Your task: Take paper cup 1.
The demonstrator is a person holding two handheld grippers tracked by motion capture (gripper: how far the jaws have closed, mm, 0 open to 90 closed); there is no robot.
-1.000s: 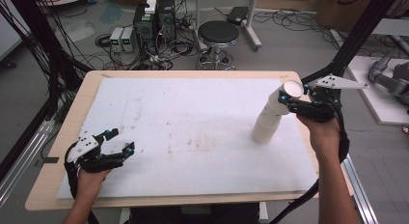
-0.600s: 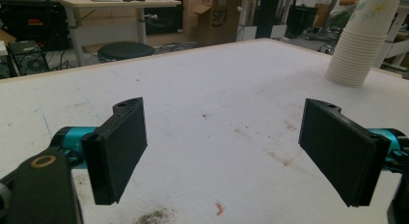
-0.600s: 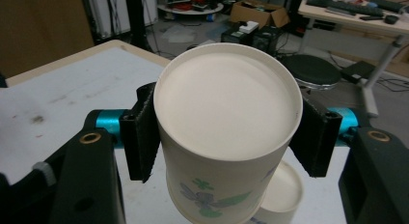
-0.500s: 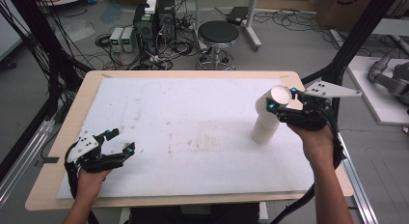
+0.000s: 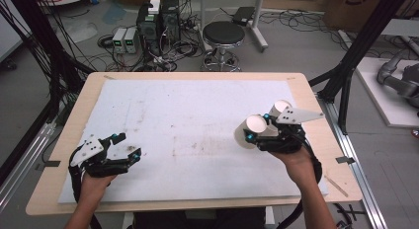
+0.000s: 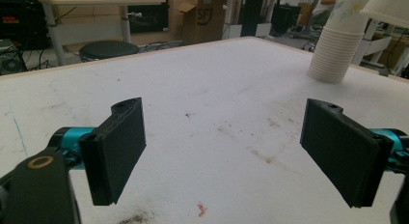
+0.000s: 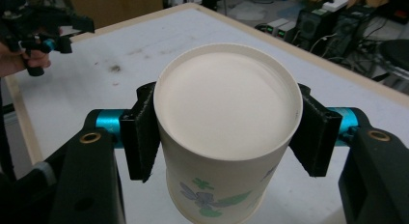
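The right gripper (image 5: 254,134) clamps a paper cup (image 5: 253,130) above the desk's (image 5: 197,77) right edge, just beside the cup stack (image 5: 279,109). Near the front-left corner, the left gripper (image 5: 127,146) has just been opening; nothing sits between its jaws.

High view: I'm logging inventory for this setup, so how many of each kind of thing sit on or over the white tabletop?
Handheld grippers: 2, left gripper, right gripper
Single paper cup held in the right gripper: 1
Stack of paper cups: 1
Total: 4
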